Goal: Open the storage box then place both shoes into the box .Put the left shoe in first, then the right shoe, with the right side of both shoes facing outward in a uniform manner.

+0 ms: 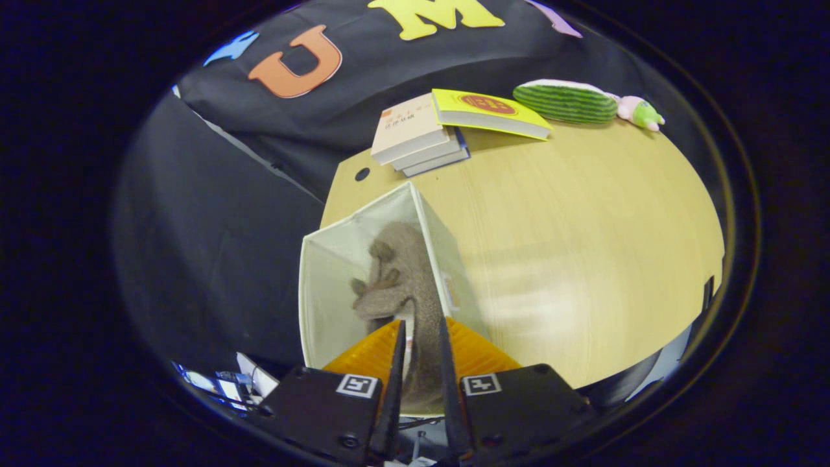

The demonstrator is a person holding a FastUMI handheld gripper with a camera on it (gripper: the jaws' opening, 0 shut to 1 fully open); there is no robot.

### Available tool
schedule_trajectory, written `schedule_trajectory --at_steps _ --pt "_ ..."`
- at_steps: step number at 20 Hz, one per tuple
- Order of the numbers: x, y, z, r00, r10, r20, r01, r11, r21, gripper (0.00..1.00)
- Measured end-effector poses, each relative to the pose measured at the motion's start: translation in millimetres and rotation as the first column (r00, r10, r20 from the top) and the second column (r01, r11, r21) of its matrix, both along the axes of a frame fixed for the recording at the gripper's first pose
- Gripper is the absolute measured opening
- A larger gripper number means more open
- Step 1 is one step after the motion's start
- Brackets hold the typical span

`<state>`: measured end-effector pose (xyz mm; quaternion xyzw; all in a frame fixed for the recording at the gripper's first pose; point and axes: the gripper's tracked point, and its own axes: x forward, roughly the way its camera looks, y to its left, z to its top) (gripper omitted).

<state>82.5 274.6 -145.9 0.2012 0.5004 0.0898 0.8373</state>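
From the gripper view, the gripper (420, 350) hangs over the open storage box (331, 272), its two fingers drawn close together with a grey-brown shoe (405, 279) pinched between them; both fingers seem to press on the shoe's upper edge, though the contact itself sits partly behind the finger blades, so I would not swear to it. The shoe stands on end inside the box, its laced front facing toward nine o'clock, its body reaching away from the fingers toward twelve o'clock. The box is a pale fabric one with its top open, and it sits at the near corner of a light wooden table (583, 246).

Beyond the box, at about twelve o'clock from the fingers, lies a stack of books (415, 136), and touching it at one o'clock is a yellow book (486, 111). Farther toward two o'clock, at the table's far edge, rests a green striped plush toy (570, 100).
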Motion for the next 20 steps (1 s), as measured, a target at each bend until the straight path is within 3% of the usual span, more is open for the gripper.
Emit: schedule_trajectory --at_steps 2,5,6,11,13,14,16,18,20 --pt "4 -6 13 0.998 0.005 0.058 -0.004 1.000 -0.012 0.49" --pt "9 -17 31 0.985 0.042 0.168 -0.029 0.996 -0.082 0.60" --pt "16 -24 40 0.971 0.047 0.235 -0.020 0.993 -0.116 0.64" --pt "25 -70 86 0.886 0.060 0.459 0.049 0.974 -0.222 0.68" --pt "19 -90 104 0.850 0.079 0.522 0.070 0.964 -0.258 0.93" --pt "14 -101 114 0.830 0.083 0.552 0.083 0.960 -0.269 0.93" --pt "5 -130 145 0.758 0.094 0.645 0.137 0.945 -0.298 0.93" --pt "-10 -161 178 0.654 0.113 0.748 0.219 0.918 -0.331 0.93" --pt "-28 -179 193 0.575 0.130 0.808 0.269 0.902 -0.337 1.00"
